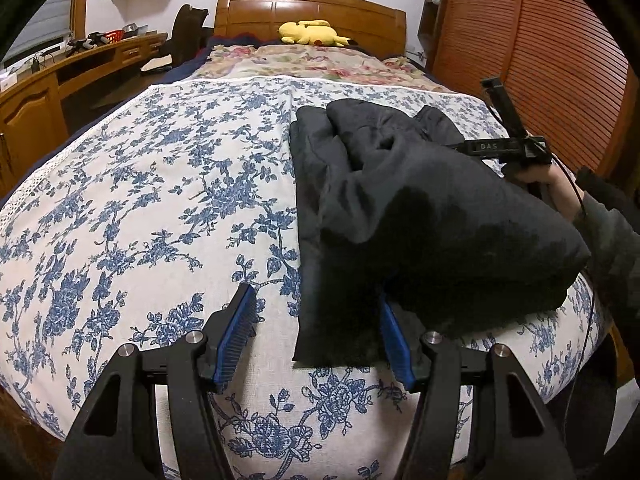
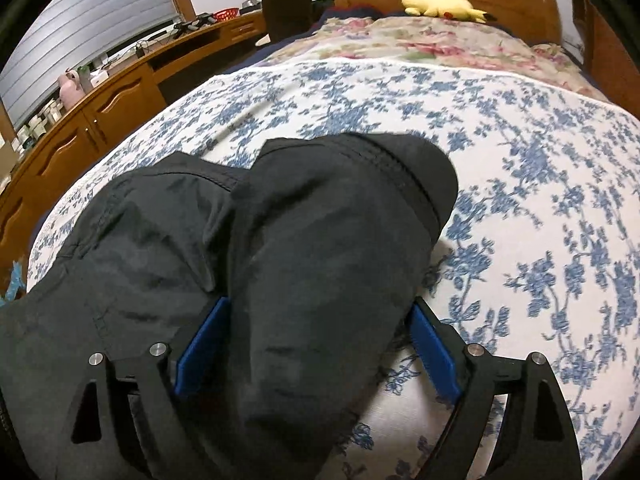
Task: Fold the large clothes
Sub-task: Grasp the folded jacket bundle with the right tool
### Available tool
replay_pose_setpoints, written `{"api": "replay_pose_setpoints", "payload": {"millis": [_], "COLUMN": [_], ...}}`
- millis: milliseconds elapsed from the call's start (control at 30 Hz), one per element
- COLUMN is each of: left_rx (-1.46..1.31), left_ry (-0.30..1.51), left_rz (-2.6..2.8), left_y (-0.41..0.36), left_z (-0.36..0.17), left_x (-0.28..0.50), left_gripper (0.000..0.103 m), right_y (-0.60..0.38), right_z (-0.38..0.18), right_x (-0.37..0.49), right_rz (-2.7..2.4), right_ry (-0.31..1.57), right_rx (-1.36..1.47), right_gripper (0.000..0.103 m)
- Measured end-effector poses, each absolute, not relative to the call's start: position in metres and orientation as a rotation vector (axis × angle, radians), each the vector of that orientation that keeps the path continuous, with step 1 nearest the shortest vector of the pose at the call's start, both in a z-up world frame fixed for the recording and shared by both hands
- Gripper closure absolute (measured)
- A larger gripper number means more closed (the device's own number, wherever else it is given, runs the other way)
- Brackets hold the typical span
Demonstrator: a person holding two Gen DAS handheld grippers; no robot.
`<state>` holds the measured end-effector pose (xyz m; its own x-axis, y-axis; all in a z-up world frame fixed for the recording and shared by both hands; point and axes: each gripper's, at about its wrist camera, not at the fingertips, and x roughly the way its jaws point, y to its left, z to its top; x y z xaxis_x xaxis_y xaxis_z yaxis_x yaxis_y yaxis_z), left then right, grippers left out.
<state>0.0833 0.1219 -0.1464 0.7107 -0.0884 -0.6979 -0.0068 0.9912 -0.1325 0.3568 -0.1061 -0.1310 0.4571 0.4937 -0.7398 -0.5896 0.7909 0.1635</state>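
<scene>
A large black garment (image 1: pixel 400 216) lies partly folded on the right side of a bed with a blue-flowered white cover (image 1: pixel 140 200). My left gripper (image 1: pixel 316 304) is open at the garment's near left corner; the cloth's edge lies between its blue pads, with the right pad (image 1: pixel 394 340) partly under the fabric. In the right wrist view the garment (image 2: pixel 320 260) bulges between the wide-open blue pads of my right gripper (image 2: pixel 320 320), draped over the jaws. The right gripper also shows in the left wrist view (image 1: pixel 500 148), at the garment's far right edge.
A yellow plush toy (image 1: pixel 310 34) lies by the wooden headboard (image 1: pixel 312 12) on a pink-flowered quilt (image 1: pixel 304 62). A wooden desk (image 1: pixel 80 64) with a chair runs along the left. A slatted wooden wardrobe (image 1: pixel 540 60) stands on the right.
</scene>
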Motion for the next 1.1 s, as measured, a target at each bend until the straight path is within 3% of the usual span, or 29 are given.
{"api": "replay_pose_setpoints", "payload": {"millis": [800,867,1000,1100], "left_rx": [-0.185,-0.196,-0.215,-0.243], "left_ry": [0.788,0.785,0.782,0.769], "left_rz": [-0.099,-0.111,-0.116,-0.134], "left_y": [0.120,0.120,0.123,0.128], "left_z": [-0.153,-0.153,-0.153,-0.151], "left_x": [0.069,0.068,0.068,0.068], "left_gripper": [0.042,0.047,0.076,0.088], "right_y": [-0.105,-0.105,-0.105,-0.105], "right_z": [-0.141,-0.141,-0.140,-0.136], "right_x": [0.354,0.355,0.355,0.355], "right_rz": [0.655,0.654,0.670,0.688], "right_ry": [0.903,0.907,0.940,0.963], "right_rx": [-0.096,-0.094,-0.074,-0.063], "right_gripper": [0.015,0.015,0.016,0.029]}}
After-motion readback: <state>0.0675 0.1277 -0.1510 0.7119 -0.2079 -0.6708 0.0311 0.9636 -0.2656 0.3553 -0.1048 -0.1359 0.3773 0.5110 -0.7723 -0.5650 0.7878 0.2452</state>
